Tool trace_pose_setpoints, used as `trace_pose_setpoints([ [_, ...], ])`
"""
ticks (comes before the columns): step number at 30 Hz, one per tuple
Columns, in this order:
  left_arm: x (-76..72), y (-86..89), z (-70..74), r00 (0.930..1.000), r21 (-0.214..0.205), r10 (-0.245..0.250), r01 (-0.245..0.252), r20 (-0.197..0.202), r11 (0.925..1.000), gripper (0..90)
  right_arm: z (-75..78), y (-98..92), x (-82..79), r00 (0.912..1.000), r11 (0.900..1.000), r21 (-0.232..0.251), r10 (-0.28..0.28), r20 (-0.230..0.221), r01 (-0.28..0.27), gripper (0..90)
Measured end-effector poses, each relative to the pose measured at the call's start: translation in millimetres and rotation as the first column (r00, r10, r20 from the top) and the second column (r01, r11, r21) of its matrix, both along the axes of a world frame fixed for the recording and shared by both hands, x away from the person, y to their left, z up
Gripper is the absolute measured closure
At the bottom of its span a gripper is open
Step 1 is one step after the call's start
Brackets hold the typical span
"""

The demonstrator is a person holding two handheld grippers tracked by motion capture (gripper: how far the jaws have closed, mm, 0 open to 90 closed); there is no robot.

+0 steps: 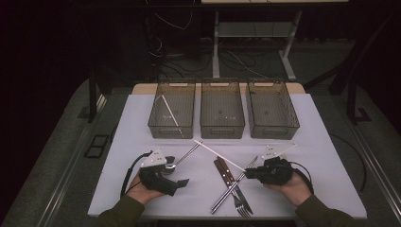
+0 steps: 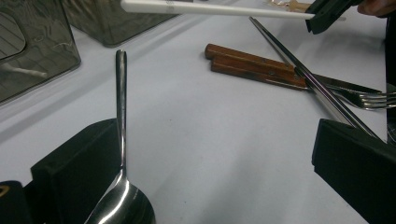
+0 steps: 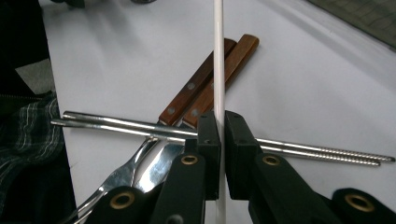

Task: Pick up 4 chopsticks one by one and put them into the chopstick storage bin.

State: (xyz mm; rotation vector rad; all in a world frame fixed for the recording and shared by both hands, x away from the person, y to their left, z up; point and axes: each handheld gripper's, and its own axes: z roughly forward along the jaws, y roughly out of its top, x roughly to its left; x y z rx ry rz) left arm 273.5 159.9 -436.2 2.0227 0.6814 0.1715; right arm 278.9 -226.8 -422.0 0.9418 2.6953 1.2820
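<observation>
At the left of the white counter [image 1: 142, 142], the left tongs [image 1: 182, 182] stand released, jaws wide apart, with a shiny steel spoon [image 2: 120, 140] lying between them, its bowl close against one jaw and its handle pointing away toward the three smoky translucent plastic bins [image 1: 222, 111] at the far edge; the leftmost bin already holds a white stick. Mid-counter lie a wooden-handled knife and fork [image 1: 231, 177], crossed by a pair of metal chopsticks [image 1: 227, 189]. To the right, the right tongs [image 3: 221, 135] are clenched on a slender white chopstick [image 3: 218, 56], lifted clear of the counter and angled toward the bins. To do this step well, I judge the grip should stay firm near the stick's end, the far tip be watched, and the stick be carried over the leftmost bin before letting go.
</observation>
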Motion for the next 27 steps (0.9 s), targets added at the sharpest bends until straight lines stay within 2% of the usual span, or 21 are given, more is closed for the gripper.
trace_pose_setpoints([
  [7, 0.1, -0.3, -0.3, 1.0000, 0.002, -0.001, 0.001, 0.001, 1.0000, 0.2, 9.3, 1.9, 5.3, 0.9995, 0.9996, 0.027, 0.006, 0.032, -0.007, 86.2],
  [19, -0.4, -0.3, -0.3, 1.0000, 0.005, -0.003, 0.003, 0.000, 1.0000, 0.2, 20.4, 10.9, 18.1, 0.9975, 0.9998, 0.013, -0.017, 0.068, 0.016, 86.1],
  [27, -0.3, -0.2, -0.3, 1.0000, 0.006, -0.007, 0.007, 0.002, 1.0000, 0.2, 27.9, 25.2, 31.9, 0.9958, 0.9998, 0.014, -0.018, 0.089, 0.017, 86.1],
])
